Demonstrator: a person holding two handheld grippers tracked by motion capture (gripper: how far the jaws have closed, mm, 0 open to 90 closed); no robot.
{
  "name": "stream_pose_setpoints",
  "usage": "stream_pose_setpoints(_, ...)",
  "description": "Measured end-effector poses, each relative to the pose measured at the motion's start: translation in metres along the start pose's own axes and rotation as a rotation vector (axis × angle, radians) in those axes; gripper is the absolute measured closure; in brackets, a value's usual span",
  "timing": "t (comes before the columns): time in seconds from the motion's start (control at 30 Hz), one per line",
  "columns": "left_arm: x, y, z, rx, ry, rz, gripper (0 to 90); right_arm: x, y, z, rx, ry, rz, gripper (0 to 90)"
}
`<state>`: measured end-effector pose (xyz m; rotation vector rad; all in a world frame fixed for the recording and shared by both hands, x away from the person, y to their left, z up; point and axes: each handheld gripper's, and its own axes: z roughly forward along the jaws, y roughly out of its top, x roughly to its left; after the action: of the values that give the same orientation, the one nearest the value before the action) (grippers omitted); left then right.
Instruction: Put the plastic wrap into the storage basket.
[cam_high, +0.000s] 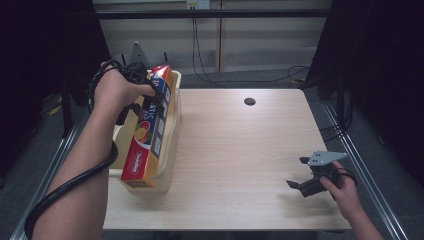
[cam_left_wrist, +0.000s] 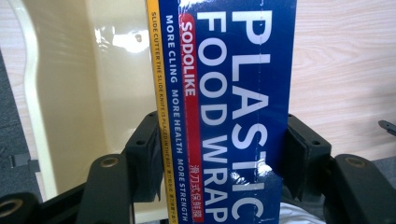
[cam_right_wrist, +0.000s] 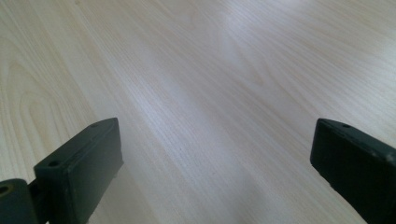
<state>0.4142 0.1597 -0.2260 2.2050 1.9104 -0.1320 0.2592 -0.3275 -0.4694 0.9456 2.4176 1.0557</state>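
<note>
Wrap box (cam_high: 150, 131), long, blue and red, sits clamped crosswise between the jaws of the left gripper (cam_left_wrist: 219, 154), whose black pads press flat on its two narrow sides. In the left gripper view the box's blue face reads "PLASTIC FOOD WRAP", with a red band and a yellow edge strip to one side of the lettering. Seen from the high view, the box lies lengthwise over the cream bin (cam_high: 176, 95), which stands at the left edge of the tabletop (cam_high: 240, 150). The far end of the box is level with the bin's far rim and sits in the left hand (cam_high: 117, 90); its near end reaches the bin's near rim, tilted slightly toward the person. Whether the box touches the bin's rim or hangs just above it cannot be told. A black cable runs from the left gripper back along the forearm.

Well to the right of the bin, near the tabletop's front right corner, the right hand (cam_high: 345, 192) holds the right gripper (cam_high: 299, 172) low over bare wood, its jaws pointing left toward the bin. In the right gripper view those jaws stand wide apart, with nothing but wood grain between them. A small dark hole (cam_high: 249, 101) lies in the tabletop to the right of the bin's far end.
</note>
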Motion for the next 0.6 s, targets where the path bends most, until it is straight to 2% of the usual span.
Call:
stream_pose_setpoints(0.03, 0.002, 0.000, 0.000, 0.002, 0.007, 0.014, 40.6, 0.000, 0.000, 0.000, -0.001, 0.001, -0.002, 2.0)
stream_pose_setpoints(0.23, 0.007, -0.001, 0.001, 0.004, 0.017, -0.003, 40.6, 0.000, 0.000, 0.000, 0.002, 0.000, -0.004, 2.0)
stream_pose_setpoints(0.6, 0.014, -0.003, 0.006, 0.023, 0.034, -0.005, 40.6, 0.000, 0.001, 0.001, 0.001, -0.003, -0.005, 2.0)
